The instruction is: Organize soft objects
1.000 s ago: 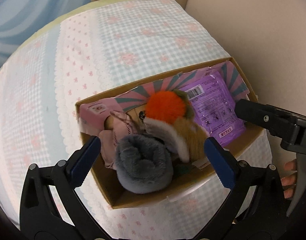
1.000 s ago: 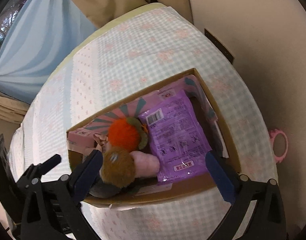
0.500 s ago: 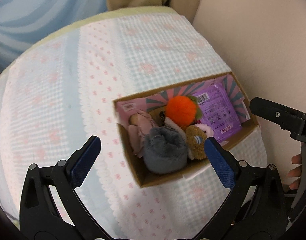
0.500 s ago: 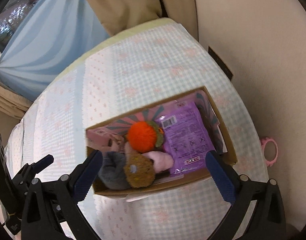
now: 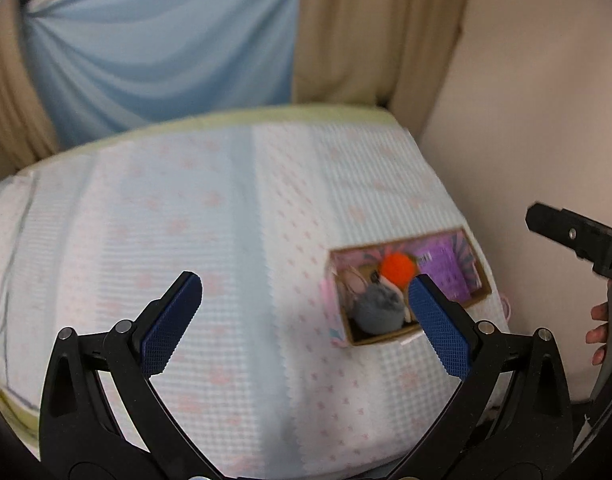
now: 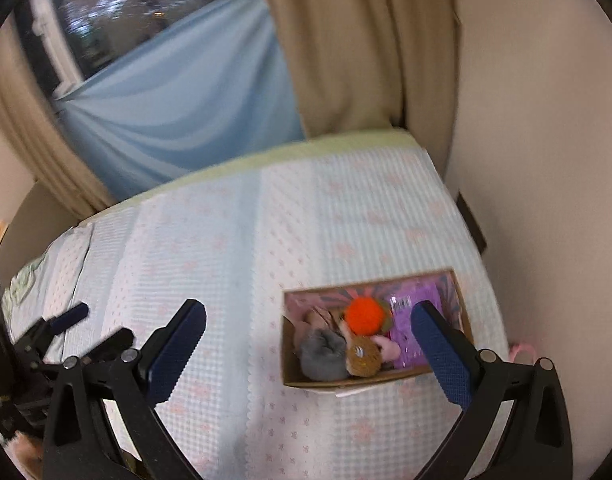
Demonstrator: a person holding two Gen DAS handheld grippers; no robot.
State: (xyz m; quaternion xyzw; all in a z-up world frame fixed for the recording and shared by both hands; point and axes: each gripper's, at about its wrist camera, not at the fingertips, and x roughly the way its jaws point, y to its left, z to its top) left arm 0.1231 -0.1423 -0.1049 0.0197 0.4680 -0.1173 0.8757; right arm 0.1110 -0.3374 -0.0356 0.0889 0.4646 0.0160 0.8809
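Note:
A cardboard box (image 6: 325,383) sits near the right edge of the bed; it also shows in the left wrist view (image 5: 379,337). Inside lie an orange plush ball (image 6: 363,315), a grey fuzzy toy (image 6: 321,353), a brown plush (image 6: 362,355), a pink soft toy (image 6: 389,350) and a purple packet (image 6: 415,320). My left gripper (image 5: 306,322) is open and empty, high above the bed, left of the box. My right gripper (image 6: 307,346) is open and empty, also high above the bed. The left gripper also shows at the right wrist view's left edge (image 6: 70,328).
The bed carries a pale blue and pink patterned quilt (image 6: 234,248). A beige wall (image 6: 545,160) runs along the right. Blue and tan curtains (image 6: 210,80) hang behind the bed. A pink ring-shaped object (image 6: 519,350) lies by the bed's right edge.
Both grippers have pulled back and up from the box, which now looks small and far. The view shows more of the bed and curtains. Both stay open.

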